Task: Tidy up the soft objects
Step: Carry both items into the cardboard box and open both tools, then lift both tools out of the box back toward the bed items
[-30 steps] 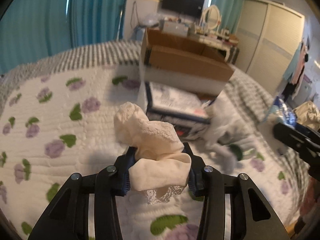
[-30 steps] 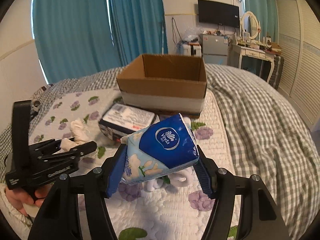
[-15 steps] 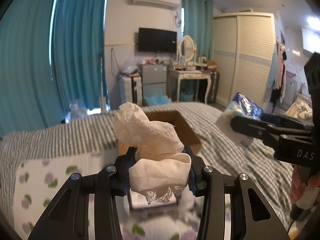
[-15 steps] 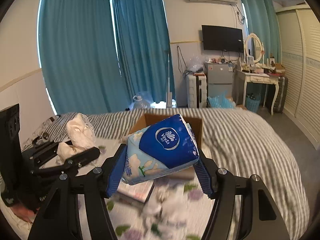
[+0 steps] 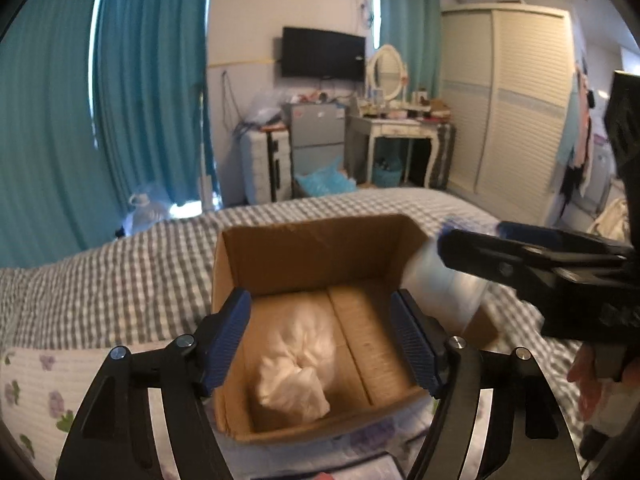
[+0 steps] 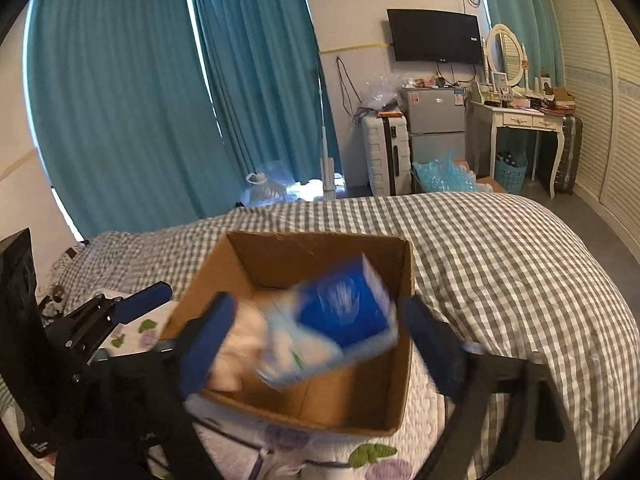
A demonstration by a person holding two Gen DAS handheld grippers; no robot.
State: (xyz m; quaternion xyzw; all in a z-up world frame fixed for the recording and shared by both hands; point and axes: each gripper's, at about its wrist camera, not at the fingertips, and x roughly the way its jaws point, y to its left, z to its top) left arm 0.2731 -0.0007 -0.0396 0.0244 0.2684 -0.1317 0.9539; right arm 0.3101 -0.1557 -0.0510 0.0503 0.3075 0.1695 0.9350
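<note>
An open cardboard box stands on the bed. My left gripper is open above the box, and the cream lace cloth lies on the box floor below it. The cloth also shows at the box's left in the right wrist view. My right gripper is open over the box. The blue and white tissue pack is blurred between its spread fingers, free of them, over the box. In the left wrist view the right gripper reaches in from the right with the pack blurred beside it.
The bed has a grey checked blanket and a white floral quilt. A dark flat package lies in front of the box. Teal curtains, a dresser, a fridge and a wardrobe stand beyond the bed.
Both grippers moved over the box and opened. The lace cloth dropped from the left gripper into the box. The tissue pack left the right gripper's fingers and is falling.
</note>
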